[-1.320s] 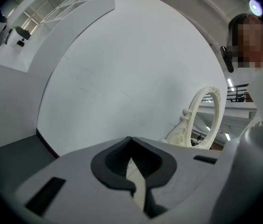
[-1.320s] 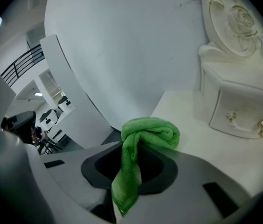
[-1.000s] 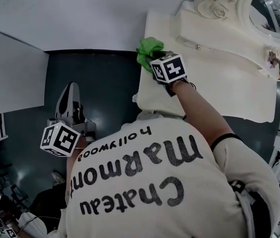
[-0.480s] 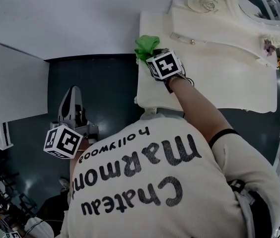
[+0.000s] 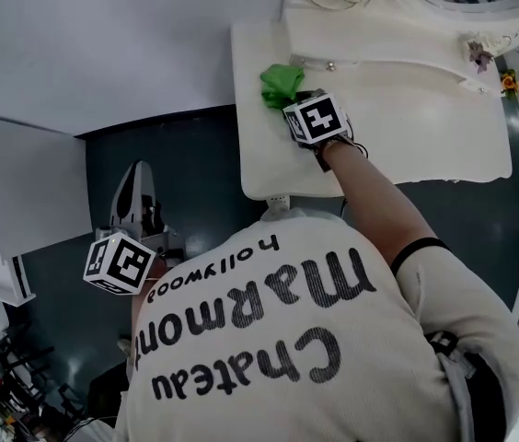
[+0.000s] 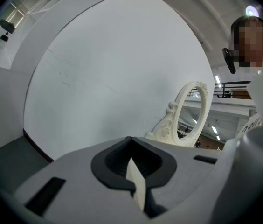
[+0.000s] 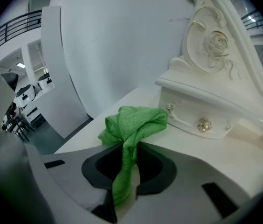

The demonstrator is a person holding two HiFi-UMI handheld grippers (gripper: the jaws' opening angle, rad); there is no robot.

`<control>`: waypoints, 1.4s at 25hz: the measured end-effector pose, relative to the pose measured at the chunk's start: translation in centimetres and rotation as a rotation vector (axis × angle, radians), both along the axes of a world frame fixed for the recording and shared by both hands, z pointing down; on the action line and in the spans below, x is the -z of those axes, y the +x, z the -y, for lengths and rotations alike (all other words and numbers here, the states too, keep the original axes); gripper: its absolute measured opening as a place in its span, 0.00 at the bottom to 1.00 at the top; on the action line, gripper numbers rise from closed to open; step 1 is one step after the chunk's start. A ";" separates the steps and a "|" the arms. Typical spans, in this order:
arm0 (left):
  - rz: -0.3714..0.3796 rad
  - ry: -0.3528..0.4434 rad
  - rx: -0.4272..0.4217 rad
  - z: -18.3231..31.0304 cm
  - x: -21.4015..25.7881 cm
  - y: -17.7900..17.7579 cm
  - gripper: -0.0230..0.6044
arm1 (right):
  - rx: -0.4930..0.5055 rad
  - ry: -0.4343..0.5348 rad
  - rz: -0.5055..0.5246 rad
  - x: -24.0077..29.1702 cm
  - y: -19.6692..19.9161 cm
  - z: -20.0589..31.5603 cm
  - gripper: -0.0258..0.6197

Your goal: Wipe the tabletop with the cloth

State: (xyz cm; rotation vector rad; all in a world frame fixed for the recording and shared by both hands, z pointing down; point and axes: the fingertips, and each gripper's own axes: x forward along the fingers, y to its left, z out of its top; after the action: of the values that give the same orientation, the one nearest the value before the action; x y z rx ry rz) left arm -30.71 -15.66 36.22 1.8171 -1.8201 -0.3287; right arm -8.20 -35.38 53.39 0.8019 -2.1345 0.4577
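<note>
A bunched green cloth (image 5: pixel 281 83) lies on the white tabletop (image 5: pixel 407 132) near its back left corner, just in front of the mirror stand's drawer. My right gripper (image 5: pixel 298 98) is shut on the cloth, and a strand of it runs back between the jaws. The right gripper view shows the cloth (image 7: pixel 134 122) pressed on the tabletop (image 7: pixel 201 148) ahead of the right gripper (image 7: pixel 124 171). My left gripper (image 5: pixel 136 180) hangs off the table over the dark floor, jaws together and holding nothing. In its own view the left gripper (image 6: pixel 134 174) points up at a white wall.
An ornate white mirror stand (image 5: pixel 379 26) with a small drawer and a knob (image 7: pixel 204 124) fills the back of the table. A white wall runs behind. White panels (image 5: pixel 2 201) stand to the left on the dark floor (image 5: pixel 177 164).
My right gripper has dragged the cloth from the table's left edge inward to the right, closer to the drawer. The left gripper has stayed put.
</note>
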 end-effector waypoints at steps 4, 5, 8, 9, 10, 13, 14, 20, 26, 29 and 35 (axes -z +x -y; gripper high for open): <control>0.006 0.009 -0.042 1.2 0.2 1.2 0.05 | -0.059 0.001 -0.001 0.0 3.0 0.4 0.17; 0.009 0.013 -0.056 1.6 0.3 1.5 0.05 | -0.076 0.001 -0.002 0.0 3.8 0.5 0.17; 0.007 0.023 -0.093 2.7 0.6 2.7 0.05 | -0.127 -0.004 -0.004 0.0 6.3 0.7 0.17; 0.004 0.026 -0.104 3.0 0.7 3.2 0.05 | -0.144 -0.005 -0.004 0.0 7.1 0.7 0.17; 0.003 0.028 -0.115 3.3 0.7 3.7 0.05 | -0.160 -0.007 -0.004 0.0 7.9 0.7 0.17; 0.004 0.036 -0.153 4.1 1.0 5.1 0.05 | -0.204 -0.012 -0.005 0.1 10.2 0.7 0.17; 0.004 0.038 -0.164 4.3 1.0 5.5 0.05 | -0.217 -0.012 -0.006 0.1 10.9 0.7 0.17; -0.004 0.042 -0.207 5.3 0.6 7.1 0.05 | -0.303 -0.013 -0.007 0.1 14.8 0.7 0.17; -0.009 0.053 -0.228 5.9 0.8 8.1 0.05 | -0.354 -0.020 -0.012 0.1 17.4 0.7 0.17; -0.014 0.052 -0.237 6.1 0.6 8.4 0.05 | -0.379 -0.019 -0.017 0.2 18.7 0.7 0.17; -0.020 0.046 -0.251 6.0 0.3 8.9 0.05 | -0.417 -0.022 -0.020 0.3 20.2 0.4 0.17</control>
State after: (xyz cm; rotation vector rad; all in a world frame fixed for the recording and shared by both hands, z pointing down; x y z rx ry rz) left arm -21.78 -21.65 35.89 2.0390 -1.5600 -0.2946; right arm 12.03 -35.82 53.08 1.2391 -1.9380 0.6817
